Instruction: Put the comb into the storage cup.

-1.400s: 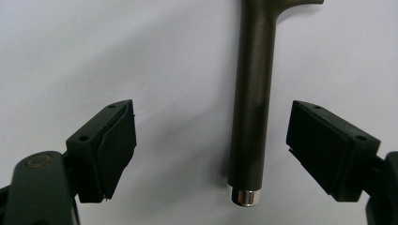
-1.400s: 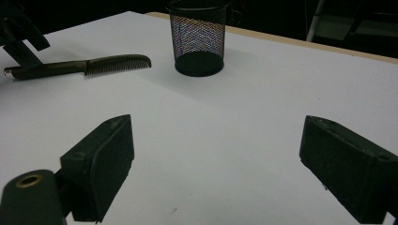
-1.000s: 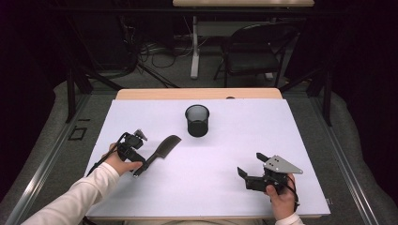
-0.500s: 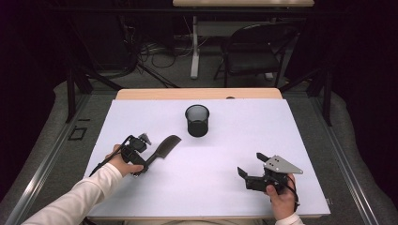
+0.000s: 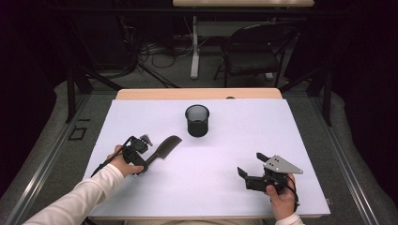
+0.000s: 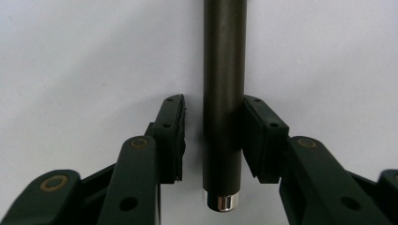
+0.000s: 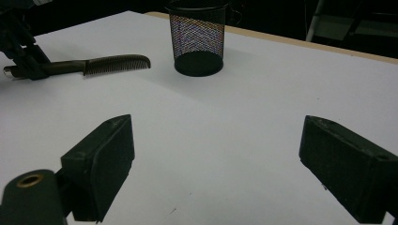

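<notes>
Comb point(image 6: 224, 93) teeth cut off (L gripper point(image 6: 213, 136) view)

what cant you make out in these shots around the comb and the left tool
- Left gripper view: the comb teeth are cut off by the top edge; only its handle shows.
- Left gripper view: the left tool has just been closing; one pad looks short of the handle, so grip is unsure.
- High view: the hand hides the handle end.

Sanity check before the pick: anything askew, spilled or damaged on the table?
Nothing stands out. The black mesh cup stands upright, the dark plastic comb lies flat and whole on the white table, its handle between the left claw jaws, which have just been closing.
</notes>
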`<control>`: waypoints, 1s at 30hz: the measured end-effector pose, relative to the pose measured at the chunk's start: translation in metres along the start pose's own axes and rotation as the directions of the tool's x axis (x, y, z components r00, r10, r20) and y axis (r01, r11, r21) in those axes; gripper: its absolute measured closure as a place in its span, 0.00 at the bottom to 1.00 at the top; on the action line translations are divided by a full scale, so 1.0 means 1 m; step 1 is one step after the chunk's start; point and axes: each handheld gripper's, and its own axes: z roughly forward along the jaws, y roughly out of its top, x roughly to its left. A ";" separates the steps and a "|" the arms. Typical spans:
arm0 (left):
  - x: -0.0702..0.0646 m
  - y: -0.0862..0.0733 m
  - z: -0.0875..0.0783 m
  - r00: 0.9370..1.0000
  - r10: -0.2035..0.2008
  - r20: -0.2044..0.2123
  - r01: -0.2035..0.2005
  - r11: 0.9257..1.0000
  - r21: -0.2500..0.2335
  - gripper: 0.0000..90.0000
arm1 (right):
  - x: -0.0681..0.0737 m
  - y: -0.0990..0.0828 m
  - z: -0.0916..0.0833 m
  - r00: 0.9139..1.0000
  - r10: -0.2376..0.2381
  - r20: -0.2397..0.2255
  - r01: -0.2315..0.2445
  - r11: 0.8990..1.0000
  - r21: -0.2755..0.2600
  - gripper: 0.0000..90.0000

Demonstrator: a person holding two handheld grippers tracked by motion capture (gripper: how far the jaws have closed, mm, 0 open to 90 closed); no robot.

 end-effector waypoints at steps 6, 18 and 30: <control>-0.001 0.000 0.000 1.000 -0.001 0.002 0.001 1.000 0.002 0.72 | 0.000 0.000 0.000 1.000 0.002 0.000 -0.002 1.000 -0.001 0.12; -0.003 0.001 0.000 1.000 0.014 0.006 -0.015 1.000 0.002 0.79 | 0.000 0.000 0.000 1.000 0.001 -0.001 -0.001 1.000 -0.001 0.12; -0.003 0.001 0.000 1.000 0.006 0.011 -0.006 1.000 0.006 0.80 | 0.000 0.000 0.000 1.000 -0.001 -0.001 0.001 1.000 0.000 0.12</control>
